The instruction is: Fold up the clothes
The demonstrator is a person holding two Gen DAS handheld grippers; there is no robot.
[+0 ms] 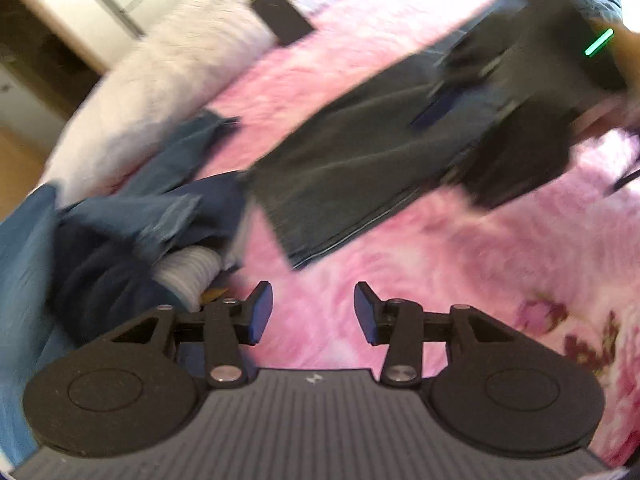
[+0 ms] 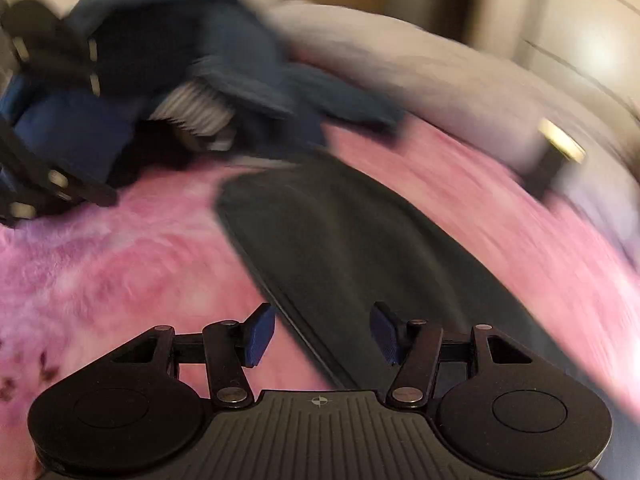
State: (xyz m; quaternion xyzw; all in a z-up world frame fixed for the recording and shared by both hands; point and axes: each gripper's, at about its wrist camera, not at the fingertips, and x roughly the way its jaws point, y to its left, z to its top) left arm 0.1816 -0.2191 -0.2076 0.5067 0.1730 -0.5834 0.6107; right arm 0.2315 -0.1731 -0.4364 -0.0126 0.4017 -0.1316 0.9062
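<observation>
The left claw (image 1: 313,312) hangs released, its blue pads (image 1: 259,312) spread wide with only the pink fuzzy blanket (image 1: 400,264) showing between them. Just ahead of its tips, one end of the dark grey garment (image 1: 360,160) lies flat on that blanket and stretches away to the upper right, where the right claw (image 1: 448,92) shows blurred over its far end. Ahead and to the left of the left claw sits a heap of blue clothes (image 1: 132,224) with a striped white piece (image 1: 192,272) tucked under it, close to the grey garment's near corner. Beyond the heap runs a pale pillow (image 1: 160,80), and past it a dark flat rectangle (image 1: 282,16) rests on striped bedding. The right claw (image 2: 322,334) is likewise released, pads (image 2: 260,334) apart, poised over the near end of the dark grey garment (image 2: 340,248), whose long edge passes between the tips and runs forward toward the blue clothes (image 2: 180,40). The left claw (image 2: 44,152) appears at the far left, blurred, beside that heap. Pink blanket (image 2: 120,260) lies on both sides of the garment.
</observation>
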